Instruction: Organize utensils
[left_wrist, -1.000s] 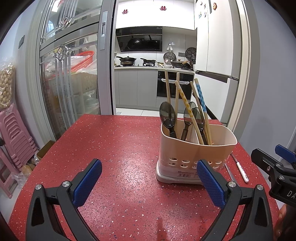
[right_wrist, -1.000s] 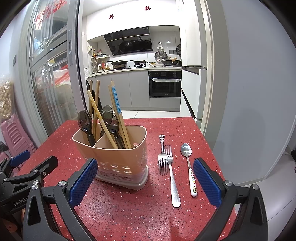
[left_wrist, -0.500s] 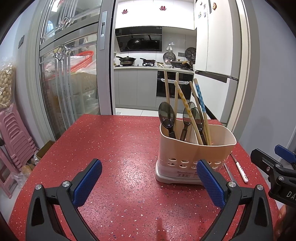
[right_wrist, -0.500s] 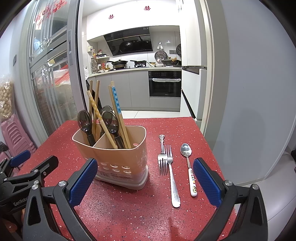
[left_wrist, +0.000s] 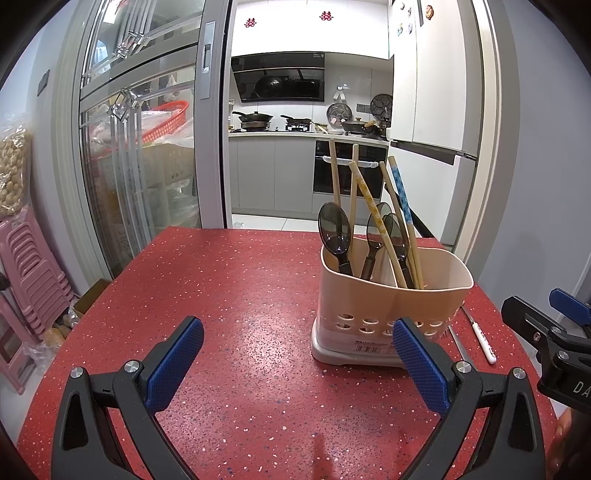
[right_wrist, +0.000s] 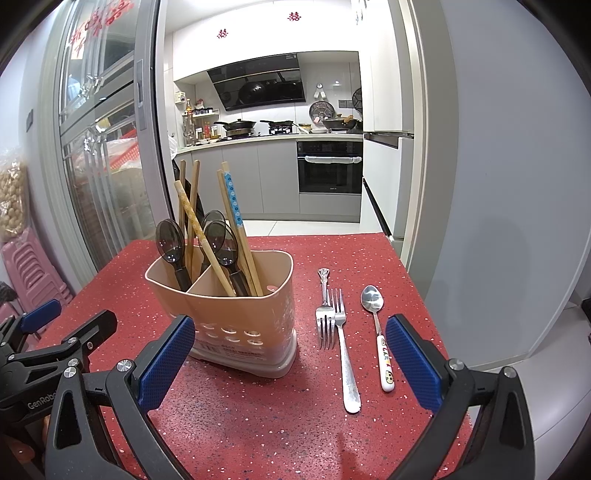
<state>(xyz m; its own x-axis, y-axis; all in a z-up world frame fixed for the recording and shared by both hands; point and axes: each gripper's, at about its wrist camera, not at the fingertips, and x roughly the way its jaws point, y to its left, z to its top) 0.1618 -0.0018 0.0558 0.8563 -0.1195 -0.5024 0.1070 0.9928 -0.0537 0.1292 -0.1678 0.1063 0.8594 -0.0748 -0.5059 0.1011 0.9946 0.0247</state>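
The holder (right_wrist: 236, 314) already contains chopsticks (right_wrist: 232, 206) and dark spoons (right_wrist: 221, 240). Apparently two forks (right_wrist: 341, 343) and one spoon (right_wrist: 376, 328) remain on the worktop (right_wrist: 258, 413) beside it. Both my jaws stand open, empty.

Both wrist views face kitchenward low over the table (left_wrist: 236, 280), sharing the caddy (right_wrist: 236, 314).

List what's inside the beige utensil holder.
The holder contains three dark spoons and several chopsticks, across two compartments. Their lower ends and the holder's bottom are hidden by its walls.
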